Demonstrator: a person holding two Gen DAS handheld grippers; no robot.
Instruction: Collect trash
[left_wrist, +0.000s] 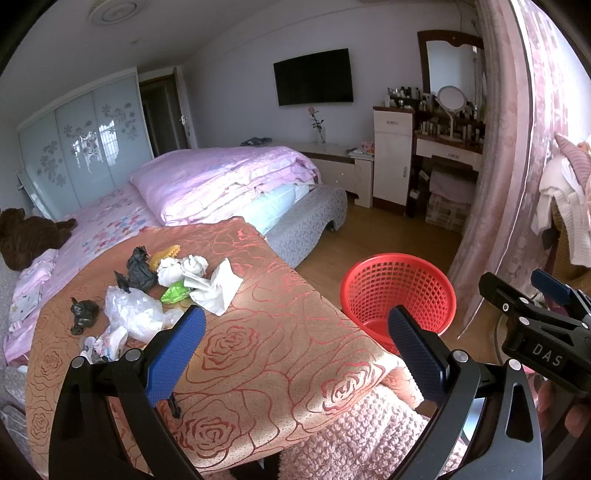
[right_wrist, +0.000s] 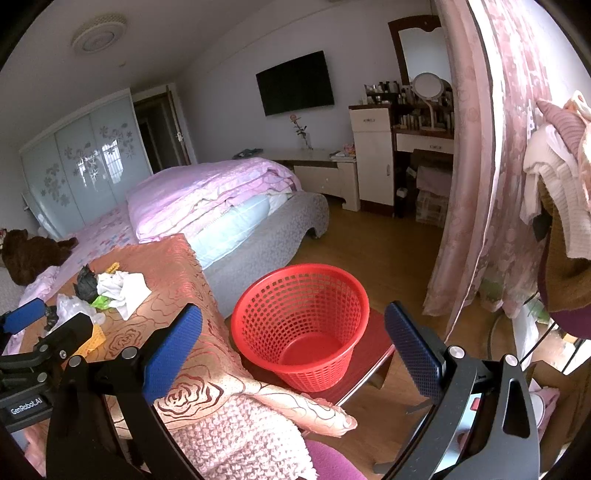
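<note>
A pile of trash lies on the rose-patterned cloth (left_wrist: 258, 332): white crumpled tissues (left_wrist: 210, 284), a black bag (left_wrist: 138, 269), a green wrapper (left_wrist: 175, 293), a clear plastic bag (left_wrist: 133, 314) and a small dark scrap (left_wrist: 83, 314). The same pile (right_wrist: 114, 288) shows in the right wrist view. An empty red mesh basket (left_wrist: 399, 291) (right_wrist: 303, 325) stands on a red stool to the right of the cloth. My left gripper (left_wrist: 295, 339) hangs open above the cloth's near part, holding nothing. My right gripper (right_wrist: 293, 339) is open over the basket's near side, holding nothing.
Behind the cloth a bed (left_wrist: 221, 177) carries folded pink quilts. A brown plush toy (left_wrist: 29, 232) lies at left. A pink curtain (left_wrist: 509, 166) and hanging clothes (left_wrist: 565, 192) fill the right. A dressing table (left_wrist: 443, 140) stands at the back on wooden floor (left_wrist: 388, 229).
</note>
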